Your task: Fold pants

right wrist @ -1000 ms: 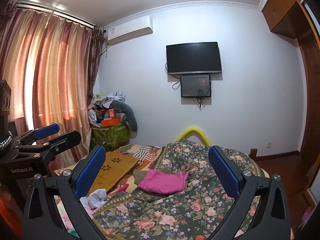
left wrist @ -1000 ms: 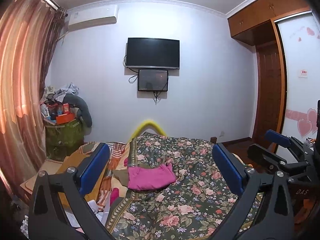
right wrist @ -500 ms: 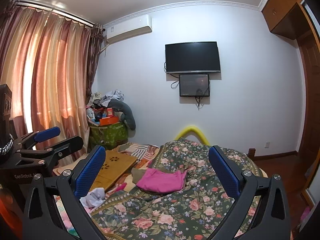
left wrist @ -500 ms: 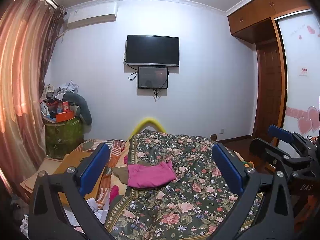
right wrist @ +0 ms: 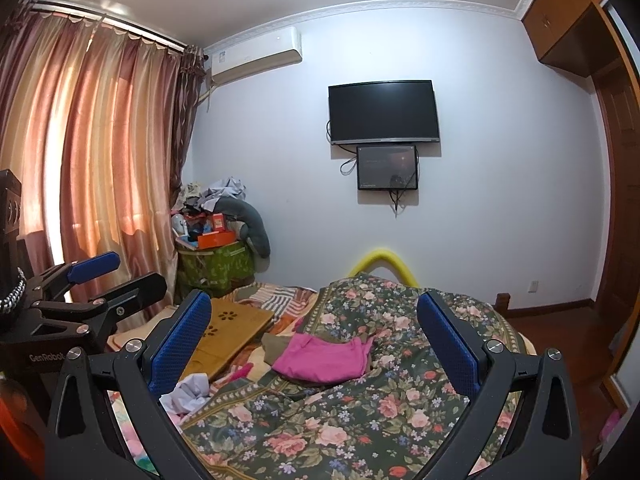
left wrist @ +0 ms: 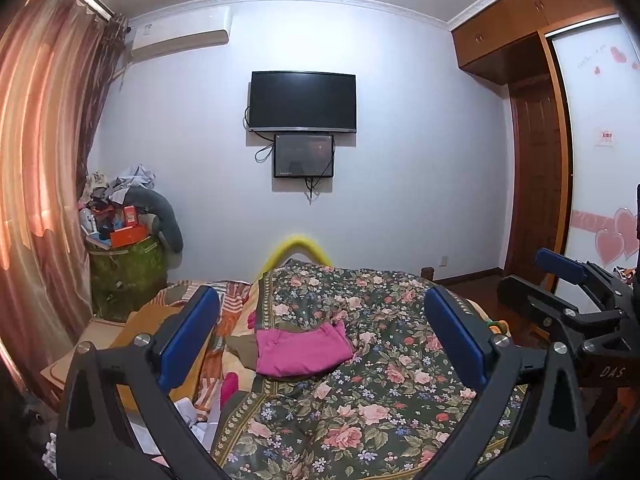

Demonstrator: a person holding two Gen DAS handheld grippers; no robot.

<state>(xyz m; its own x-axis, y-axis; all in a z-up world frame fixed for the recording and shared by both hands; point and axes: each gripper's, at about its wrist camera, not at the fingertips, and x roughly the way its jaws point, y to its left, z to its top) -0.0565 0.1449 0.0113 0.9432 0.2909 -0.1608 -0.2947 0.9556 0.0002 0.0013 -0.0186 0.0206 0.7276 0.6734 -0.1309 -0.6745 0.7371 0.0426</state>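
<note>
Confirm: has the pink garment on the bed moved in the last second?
No. The pink garment lies in the same spot on the floral quilt, no nearer to or farther from the yellow rail behind it.

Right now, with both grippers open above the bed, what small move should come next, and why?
Probably bring both grippers forward and down toward the pink pants. The left gripper and right gripper are open, hold nothing, and the pants lie bunched on the flowered quilt ahead.

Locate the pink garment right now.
Both views: pink garment lies on the floral quilt, mid-bed toward its left edge, beside an olive cloth.
</note>
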